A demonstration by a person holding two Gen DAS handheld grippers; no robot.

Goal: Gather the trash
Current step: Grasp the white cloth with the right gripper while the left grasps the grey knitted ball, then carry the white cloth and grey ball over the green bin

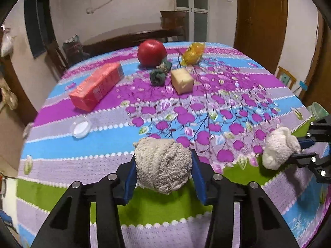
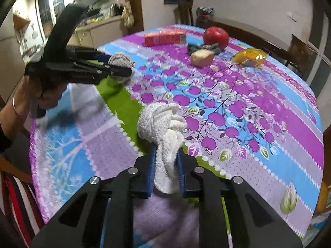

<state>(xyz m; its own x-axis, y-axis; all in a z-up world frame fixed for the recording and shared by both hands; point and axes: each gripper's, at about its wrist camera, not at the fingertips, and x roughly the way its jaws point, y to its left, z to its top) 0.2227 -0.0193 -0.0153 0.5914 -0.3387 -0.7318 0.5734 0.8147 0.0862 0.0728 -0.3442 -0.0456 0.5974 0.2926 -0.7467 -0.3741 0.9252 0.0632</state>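
Grey rag ball (image 1: 163, 165): clamped in my left gripper (image 1: 164, 174).
White rag (image 2: 165, 144): pinched tight in my right gripper (image 2: 166, 172), trailing forward.

Desk cloth (image 1: 269, 78): stripes of magenta, sky blue, lilac w/ fine dots, bright green at near edge; white scalloped lines betw. stripes; centre has magenta apple shapes on dark branches w/ pale green leaves. Greyish-beige cloth ball (image 1: 163, 165) and white cloth wad (image 2: 163, 124), both near edge. Left tongs (image 1: 163, 177) and right tongs (image 2: 166, 165): black w/ blue pads. Toward far edge: salmon-red box (image 1: 97, 85), red apple (image 1: 152, 51), dark green scrunched piece (image 1: 157, 78), pale yellow block (image 1: 182, 80), orange-yellow wrapper (image 1: 193, 53). Clear lid (image 1: 80, 127), left edge.
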